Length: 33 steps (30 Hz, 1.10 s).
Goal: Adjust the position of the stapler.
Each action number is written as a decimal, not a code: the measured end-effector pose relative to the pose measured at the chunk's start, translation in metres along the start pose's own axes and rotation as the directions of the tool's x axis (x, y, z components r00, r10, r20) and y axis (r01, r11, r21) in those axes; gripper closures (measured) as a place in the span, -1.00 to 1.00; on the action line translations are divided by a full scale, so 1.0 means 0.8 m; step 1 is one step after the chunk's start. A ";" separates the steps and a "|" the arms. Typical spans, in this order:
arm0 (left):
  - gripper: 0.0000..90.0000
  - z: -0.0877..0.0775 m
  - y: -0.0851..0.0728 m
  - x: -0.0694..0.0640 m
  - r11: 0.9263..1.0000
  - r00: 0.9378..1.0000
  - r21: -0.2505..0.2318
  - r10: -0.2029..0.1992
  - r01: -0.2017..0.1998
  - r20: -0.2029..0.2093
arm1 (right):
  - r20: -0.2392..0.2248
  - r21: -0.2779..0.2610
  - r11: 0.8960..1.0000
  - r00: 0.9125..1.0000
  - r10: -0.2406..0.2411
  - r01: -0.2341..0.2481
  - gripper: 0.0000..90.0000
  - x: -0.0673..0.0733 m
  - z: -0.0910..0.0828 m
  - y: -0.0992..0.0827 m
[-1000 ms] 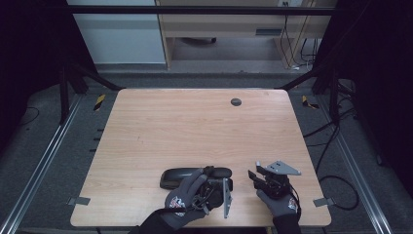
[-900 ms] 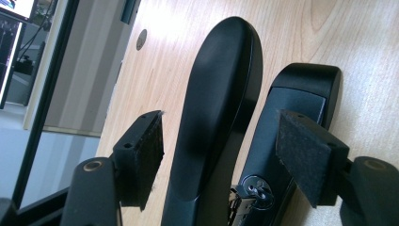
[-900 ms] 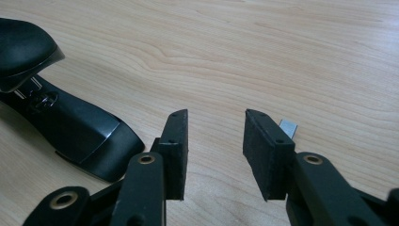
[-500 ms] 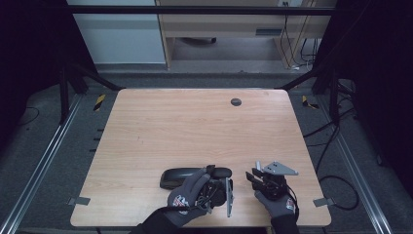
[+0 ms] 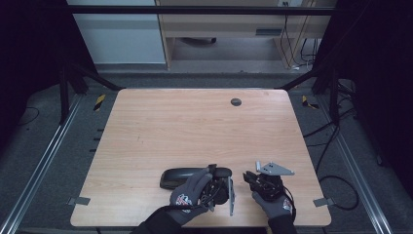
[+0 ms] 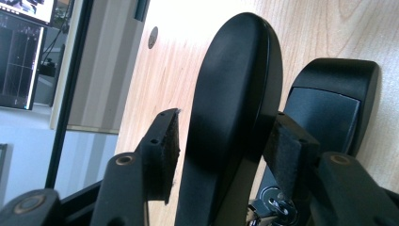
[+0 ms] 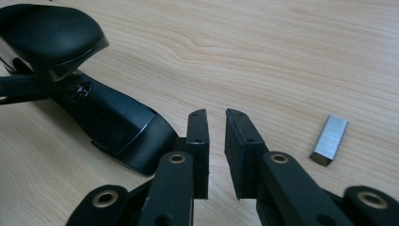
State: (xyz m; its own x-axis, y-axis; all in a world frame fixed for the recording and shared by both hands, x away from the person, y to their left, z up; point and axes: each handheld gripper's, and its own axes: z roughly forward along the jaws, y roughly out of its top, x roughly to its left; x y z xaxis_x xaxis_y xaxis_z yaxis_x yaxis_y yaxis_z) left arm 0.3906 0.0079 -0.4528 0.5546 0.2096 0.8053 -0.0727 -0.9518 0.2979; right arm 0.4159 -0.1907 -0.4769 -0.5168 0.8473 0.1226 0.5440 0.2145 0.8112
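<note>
Black plastic stapler [image 6: 235, 94], rigid and smooth, likely slippery, is seen opened near the wooden table's [image 5: 195, 126] front edge; its raised top is straddled by the closing left gripper [image 6: 221, 150], one pad touching. The right gripper [image 7: 216, 150], nearly shut, holds nothing beside a staple block [image 7: 329, 140].

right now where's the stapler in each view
high view: near the table's front edge, about mid-width, stapler lying opened.
left gripper view: centre, its top arm rising up the picture, base at right.
right gripper view: upper left, running down toward the middle.
landmark: the round hole in the table, at its far side in the high view, top left in the left gripper view.
</note>
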 end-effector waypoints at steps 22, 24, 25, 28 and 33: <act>0.23 0.002 0.004 -0.006 0.999 0.998 0.009 0.048 -0.048 -0.032 | -0.099 0.022 1.000 0.995 -0.007 0.009 0.96 0.027 0.024 0.001; 0.24 0.003 0.003 -0.008 0.999 0.998 0.002 0.051 -0.051 -0.040 | -0.102 0.029 1.000 0.995 -0.003 0.006 0.96 0.028 0.026 0.000; 0.24 0.003 0.003 -0.008 0.999 0.998 0.002 0.051 -0.051 -0.040 | -0.102 0.029 1.000 0.995 -0.003 0.006 0.96 0.028 0.026 0.000; 0.24 0.003 0.003 -0.008 0.999 0.998 0.006 0.046 -0.046 -0.039 | -0.109 0.029 1.000 0.994 0.001 0.002 0.97 0.029 0.029 0.000; 0.24 0.002 0.003 -0.009 0.999 0.998 0.014 0.039 -0.038 -0.042 | -0.116 0.038 0.999 0.993 0.006 -0.002 0.97 0.031 0.031 0.000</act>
State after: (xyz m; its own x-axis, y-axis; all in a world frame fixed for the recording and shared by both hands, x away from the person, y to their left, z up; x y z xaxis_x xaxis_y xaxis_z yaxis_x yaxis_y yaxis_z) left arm 0.3878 0.0037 -0.4590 0.5165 0.1815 0.8368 -0.0827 -0.9621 0.2597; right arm 0.4193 -0.1574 -0.4884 -0.5863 0.7868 0.1928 0.5696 0.2311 0.7888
